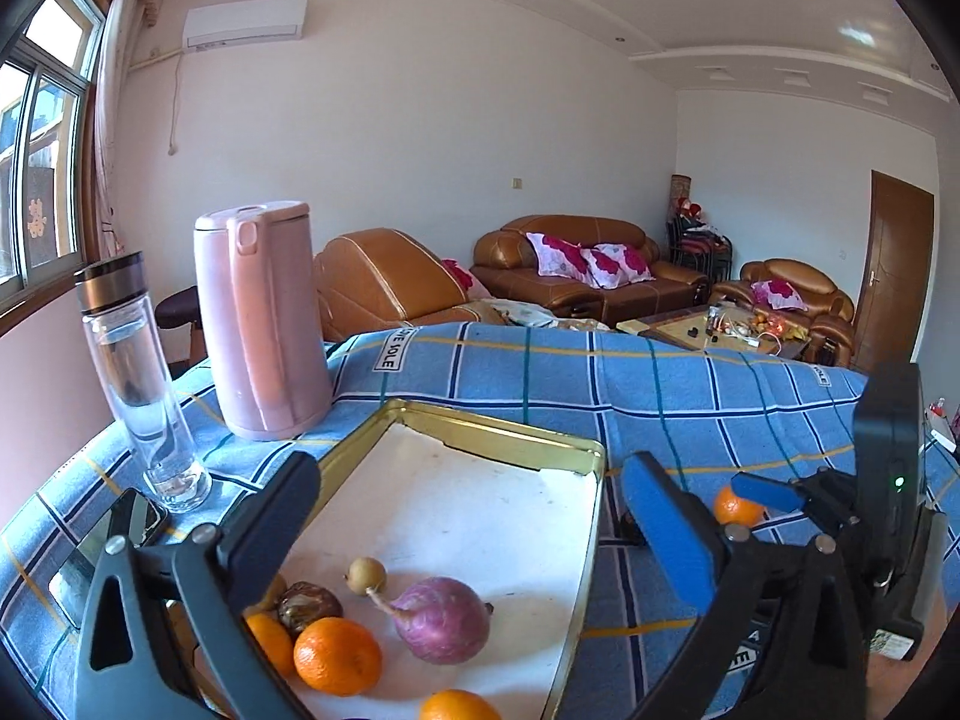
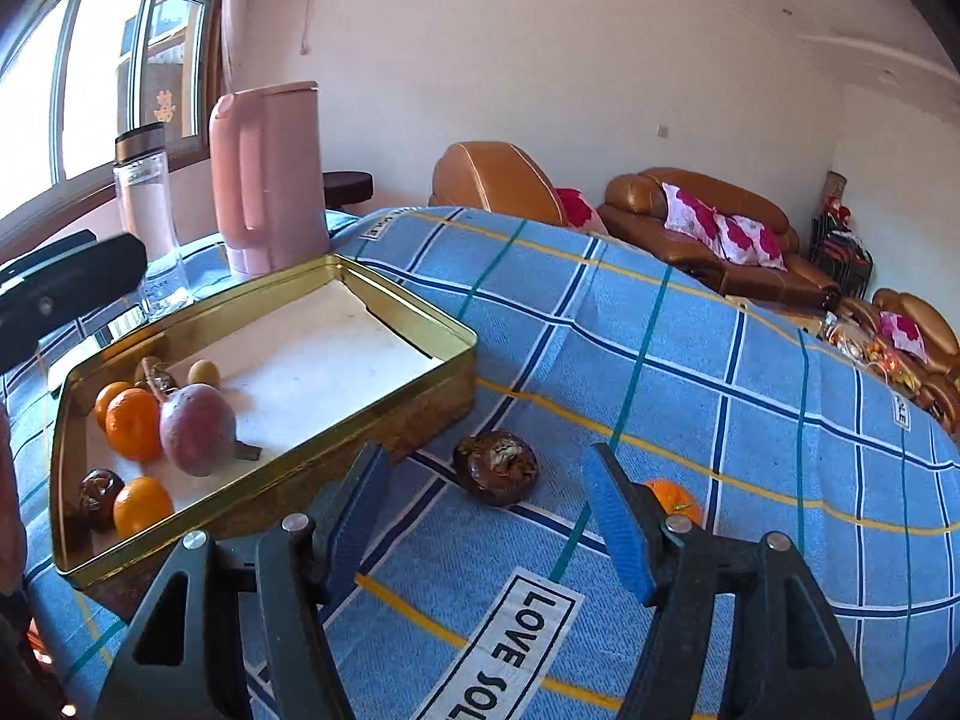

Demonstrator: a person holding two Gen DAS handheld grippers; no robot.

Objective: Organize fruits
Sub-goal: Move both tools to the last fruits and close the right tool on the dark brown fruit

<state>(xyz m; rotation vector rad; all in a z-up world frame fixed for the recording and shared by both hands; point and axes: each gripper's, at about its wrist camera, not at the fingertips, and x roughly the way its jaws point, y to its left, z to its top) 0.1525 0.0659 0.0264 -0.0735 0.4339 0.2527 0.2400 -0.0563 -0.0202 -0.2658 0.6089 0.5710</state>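
Note:
A gold tin tray [image 1: 480,426] [image 2: 414,306] on the blue checked cloth holds three oranges [image 1: 337,654] [image 2: 133,423], a purple round fruit [image 1: 441,618] [image 2: 197,429], a dark brown fruit [image 1: 309,606] and a small yellow-brown one [image 1: 366,576]. My left gripper [image 1: 474,516] hangs open over the tray's near end, empty. My right gripper [image 2: 483,453] is open above the cloth, right of the tray. Another dark brown fruit [image 2: 495,468] lies on the cloth just ahead of its fingers, untouched. A loose orange [image 2: 672,495] [image 1: 735,507] sits half hidden behind the right finger.
A pink kettle [image 1: 264,324] [image 2: 270,180] and a glass bottle [image 1: 138,378] [image 2: 147,222] stand past the tray's far left corner. A phone [image 1: 108,540] lies left of the tray. Brown sofas stand beyond the table's far edge.

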